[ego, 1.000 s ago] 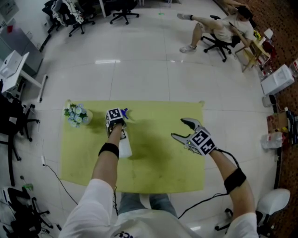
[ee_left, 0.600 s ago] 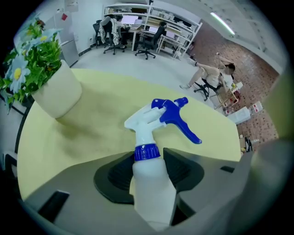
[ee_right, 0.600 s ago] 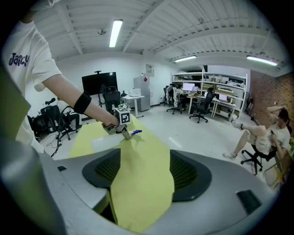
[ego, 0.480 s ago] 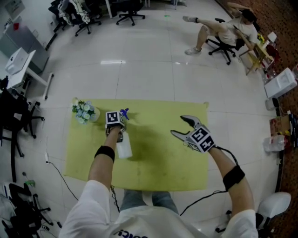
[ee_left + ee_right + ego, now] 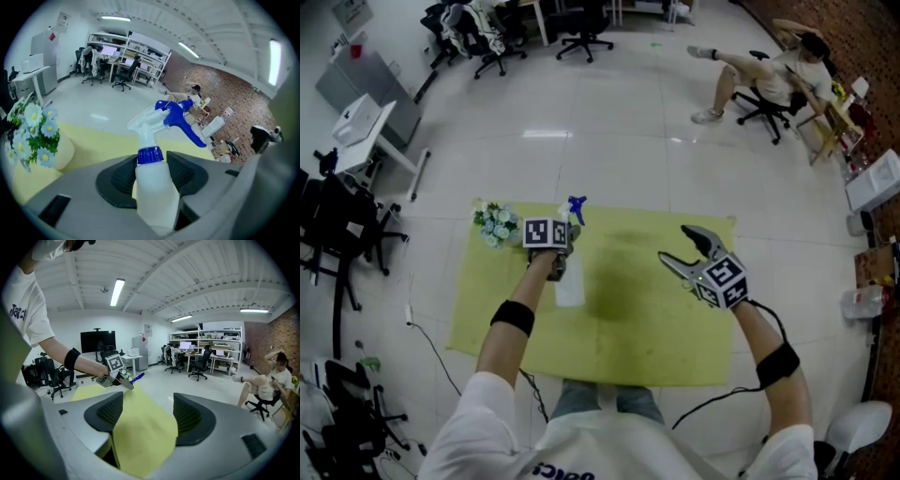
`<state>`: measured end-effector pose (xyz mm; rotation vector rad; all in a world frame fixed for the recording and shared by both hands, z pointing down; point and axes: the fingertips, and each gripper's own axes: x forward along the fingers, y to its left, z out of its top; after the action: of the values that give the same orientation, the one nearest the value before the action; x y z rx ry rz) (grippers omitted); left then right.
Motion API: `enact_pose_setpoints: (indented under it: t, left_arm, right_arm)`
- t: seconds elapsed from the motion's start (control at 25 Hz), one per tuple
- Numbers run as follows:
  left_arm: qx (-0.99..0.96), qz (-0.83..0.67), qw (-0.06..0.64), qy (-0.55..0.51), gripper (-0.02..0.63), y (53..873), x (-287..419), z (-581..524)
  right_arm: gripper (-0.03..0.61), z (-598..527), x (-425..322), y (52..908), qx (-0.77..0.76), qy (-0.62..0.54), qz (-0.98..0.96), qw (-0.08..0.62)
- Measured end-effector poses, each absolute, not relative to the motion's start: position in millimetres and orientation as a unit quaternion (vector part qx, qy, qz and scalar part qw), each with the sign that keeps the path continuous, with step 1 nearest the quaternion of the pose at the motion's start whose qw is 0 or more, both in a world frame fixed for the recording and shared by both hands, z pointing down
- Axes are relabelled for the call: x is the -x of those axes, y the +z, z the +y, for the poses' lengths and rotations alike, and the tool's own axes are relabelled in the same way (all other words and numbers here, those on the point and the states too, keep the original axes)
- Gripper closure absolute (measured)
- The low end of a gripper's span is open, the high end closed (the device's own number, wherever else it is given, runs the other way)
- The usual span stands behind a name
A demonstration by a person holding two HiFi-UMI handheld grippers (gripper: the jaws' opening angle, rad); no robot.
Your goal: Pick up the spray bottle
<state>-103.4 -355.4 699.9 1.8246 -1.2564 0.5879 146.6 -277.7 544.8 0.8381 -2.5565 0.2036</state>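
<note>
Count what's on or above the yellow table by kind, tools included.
Spray bottle: 1
Flower pot: 1
Tools: 2, the left tool and the right tool
Total: 4

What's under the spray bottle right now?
Only the yellow table shows beneath the spray bottle, clamped in the left gripper. The spot directly below its base is covered by the bottle.

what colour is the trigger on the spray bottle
Blue trigger; it shows best in the left gripper view.
</note>
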Motion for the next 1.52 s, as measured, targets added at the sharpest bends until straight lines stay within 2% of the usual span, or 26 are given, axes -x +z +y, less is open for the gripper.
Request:
enact_pose_setpoints:
  t: [0.28,0.6,0.8,0.92,1.12,1.52]
  left_arm:
    - [-0.788,-0.468,0.333,0.222,0.407,634,99,-326]
    - [-0.823,-0.469,0.253,0.196,0.408,574,136,-275]
    - [-0.833,-0.491,0.184,0.179,0.408,539,155,-263]
    - [-0.839,-0.498,0.168,0.142,0.408,522,161,-255]
    - [-0.841,-0.519,0.089,0.123,0.408,499,166,-237]
    - [-0.824,-0.561,0.006,0.077,0.411,475,173,-185]
  right_arm:
    - [0.244,-259,-145,509,-0.306,0.044,-0.93,0.198]
    - [0.244,-230,-166,478,-0.344,0.021,-0.923,0.173]
    - [0.244,-227,-176,460,-0.382,-0.011,-0.914,0.14]
    - [0.244,-218,-166,450,-0.397,-0.026,-0.91,0.116]
    - [0.244,-199,-147,447,-0.401,-0.055,-0.911,0.081]
    - [0.244,-178,-132,455,-0.472,-0.026,-0.881,0.002]
